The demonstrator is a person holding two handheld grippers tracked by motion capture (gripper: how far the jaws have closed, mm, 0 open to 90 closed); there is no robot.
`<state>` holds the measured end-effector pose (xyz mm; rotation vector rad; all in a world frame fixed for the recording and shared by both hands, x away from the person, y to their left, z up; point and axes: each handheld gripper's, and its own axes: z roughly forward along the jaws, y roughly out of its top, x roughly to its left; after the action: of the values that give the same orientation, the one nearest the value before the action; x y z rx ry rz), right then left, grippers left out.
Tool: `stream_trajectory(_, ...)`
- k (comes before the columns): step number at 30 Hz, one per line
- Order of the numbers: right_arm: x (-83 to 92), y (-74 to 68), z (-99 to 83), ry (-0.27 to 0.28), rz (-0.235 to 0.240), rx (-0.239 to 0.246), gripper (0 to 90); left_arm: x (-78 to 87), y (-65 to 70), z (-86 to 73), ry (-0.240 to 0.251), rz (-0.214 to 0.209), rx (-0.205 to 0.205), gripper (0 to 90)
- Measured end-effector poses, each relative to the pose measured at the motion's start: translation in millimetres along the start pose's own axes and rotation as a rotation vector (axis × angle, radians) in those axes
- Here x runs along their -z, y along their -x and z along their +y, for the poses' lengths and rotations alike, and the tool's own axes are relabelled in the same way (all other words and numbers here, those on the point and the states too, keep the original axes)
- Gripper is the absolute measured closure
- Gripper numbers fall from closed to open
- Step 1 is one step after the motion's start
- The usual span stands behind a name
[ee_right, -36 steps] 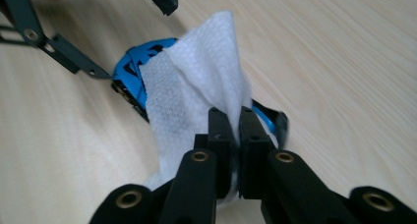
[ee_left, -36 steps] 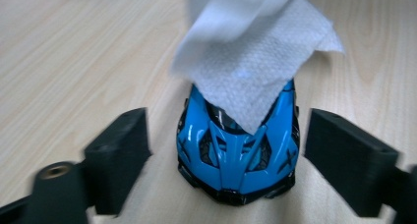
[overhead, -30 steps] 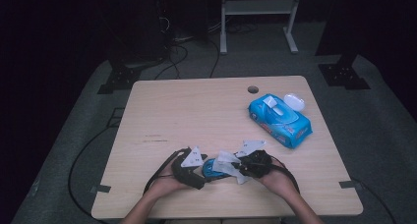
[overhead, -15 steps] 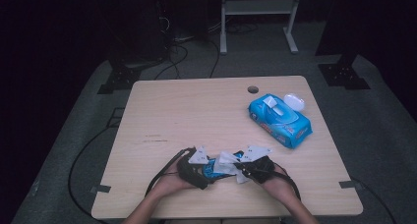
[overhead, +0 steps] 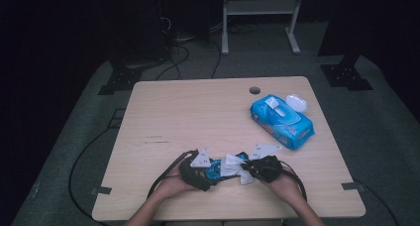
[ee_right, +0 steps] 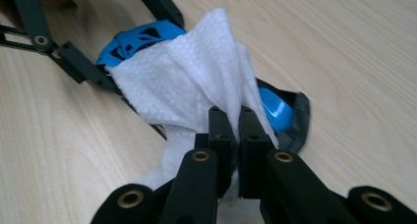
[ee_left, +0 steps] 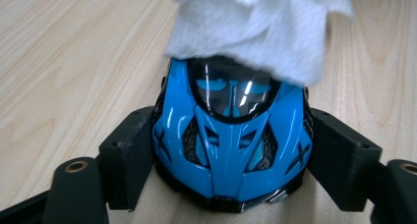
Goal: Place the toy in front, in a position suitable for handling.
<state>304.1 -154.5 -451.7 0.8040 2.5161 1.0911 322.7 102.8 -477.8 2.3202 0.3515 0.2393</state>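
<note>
The left gripper (ee_left: 231,184) clamps a glossy blue toy car (ee_left: 231,150) between its jaws. A soft, dimpled white wipe (ee_right: 187,86), pinched by the right gripper (ee_right: 235,130), drapes over the car's roof, both hands low, facing each other.

I see a glossy blue toy car (ee_left: 231,150) with black vents, a white dimpled wipe (ee_right: 192,81), a blue wipes pack (overhead: 281,121).
</note>
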Motion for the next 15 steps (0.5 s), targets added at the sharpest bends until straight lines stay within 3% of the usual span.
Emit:
stream_trajectory(4, -6.0, -14.8, 5.8, 0.034, 0.029, 0.042, 86.4, 0.1, 0.2, -0.9, 0.007, -0.004, 0.013, 24.8)
stream_trajectory(7, -6.4, -16.3, 7.8, 0.024, 0.032, 0.059, 86.4, 0.3, 0.3, -0.8, 0.005, -0.001, 0.007, 24.9)
stream_trajectory(8, -4.7, -10.6, 7.8, 0.007, 0.038, 0.045, 86.2, 0.5, 0.4, -0.7, 0.003, 0.002, 0.002, 24.9)
stream_trajectory(11, -1.0, -1.2, 2.4, -0.013, -0.013, 0.041, 86.3, 0.7, 1.0, -1.3, 0.007, 0.002, -0.001, 24.9)
stream_trajectory(12, 0.3, 2.7, 0.5, -0.006, 0.010, 0.006, 86.3, 0.6, 1.1, -1.3, 0.008, 0.002, 0.001, 24.8)
stream_trajectory(15, -1.7, 0.3, 1.1, 0.001, 0.005, -0.005, 86.3, 0.3, 0.0, -1.8, 0.010, -0.004, 0.007, 24.7)
